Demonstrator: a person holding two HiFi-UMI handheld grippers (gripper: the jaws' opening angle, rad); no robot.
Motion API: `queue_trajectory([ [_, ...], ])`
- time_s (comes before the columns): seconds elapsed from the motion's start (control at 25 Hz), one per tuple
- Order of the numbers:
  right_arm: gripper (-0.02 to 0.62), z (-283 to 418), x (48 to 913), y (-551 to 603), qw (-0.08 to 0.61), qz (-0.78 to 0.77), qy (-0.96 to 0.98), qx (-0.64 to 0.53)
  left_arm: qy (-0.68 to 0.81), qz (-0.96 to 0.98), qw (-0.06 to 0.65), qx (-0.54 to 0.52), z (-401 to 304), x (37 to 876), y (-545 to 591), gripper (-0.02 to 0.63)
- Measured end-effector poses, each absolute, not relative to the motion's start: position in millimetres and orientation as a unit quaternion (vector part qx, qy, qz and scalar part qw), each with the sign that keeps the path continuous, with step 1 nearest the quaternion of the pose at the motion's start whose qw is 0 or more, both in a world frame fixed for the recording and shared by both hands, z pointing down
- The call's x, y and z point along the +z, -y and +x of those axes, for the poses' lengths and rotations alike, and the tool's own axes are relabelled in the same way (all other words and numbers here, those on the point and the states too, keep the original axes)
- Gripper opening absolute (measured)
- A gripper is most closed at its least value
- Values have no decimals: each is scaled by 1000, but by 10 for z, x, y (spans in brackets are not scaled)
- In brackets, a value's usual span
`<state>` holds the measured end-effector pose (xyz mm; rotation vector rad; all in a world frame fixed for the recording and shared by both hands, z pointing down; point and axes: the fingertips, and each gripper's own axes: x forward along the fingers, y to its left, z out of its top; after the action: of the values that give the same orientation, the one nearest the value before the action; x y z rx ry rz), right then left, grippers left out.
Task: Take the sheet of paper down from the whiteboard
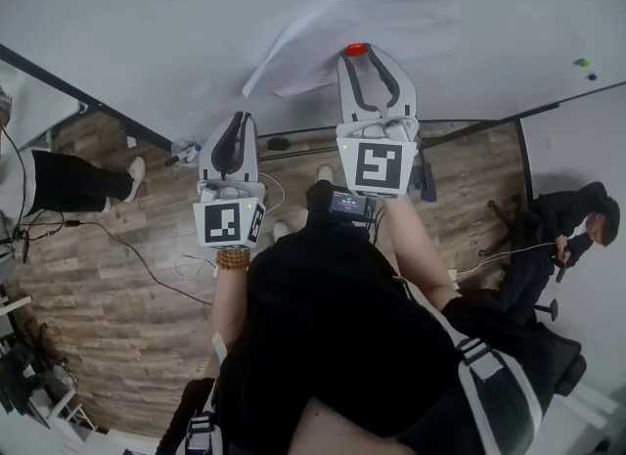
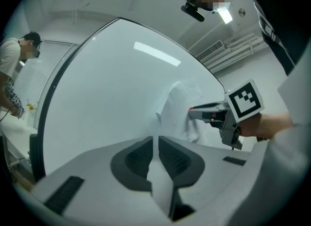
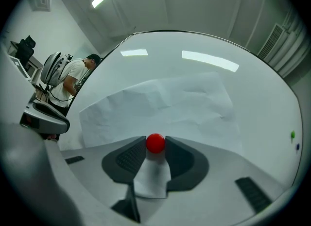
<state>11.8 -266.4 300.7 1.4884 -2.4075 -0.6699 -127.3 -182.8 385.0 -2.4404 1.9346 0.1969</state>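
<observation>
A creased white sheet of paper (image 1: 362, 22) lies against the whiteboard (image 1: 147, 13). It also shows in the right gripper view as the sheet of paper (image 3: 160, 106). My right gripper (image 1: 355, 54) is at the sheet's lower edge, shut on a round red magnet (image 3: 155, 143) that rests on the paper; both pads touch the magnet (image 1: 354, 50). My left gripper (image 1: 240, 118) hovers lower left of the sheet, just off its corner. Its jaws stand together with only a thin slit and nothing between them, as the left gripper (image 2: 158, 140) shows. From there the paper (image 2: 177, 108) and the right gripper (image 2: 214, 113) are seen side-on.
A green magnet (image 1: 583, 62) and a dark one (image 1: 591, 76) sit on the board's right part. A person (image 1: 78, 184) stands at the left and another person (image 1: 572, 228) crouches at the right. Cables (image 1: 147, 262) trail over the wooden floor.
</observation>
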Motion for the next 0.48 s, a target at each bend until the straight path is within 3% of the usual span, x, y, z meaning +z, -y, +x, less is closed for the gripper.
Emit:
queue_trajectory([
  [0.48,120,119,2993,2663,120,505,823,-230,-593,-801,5,77,-1154,3868,1916,67],
])
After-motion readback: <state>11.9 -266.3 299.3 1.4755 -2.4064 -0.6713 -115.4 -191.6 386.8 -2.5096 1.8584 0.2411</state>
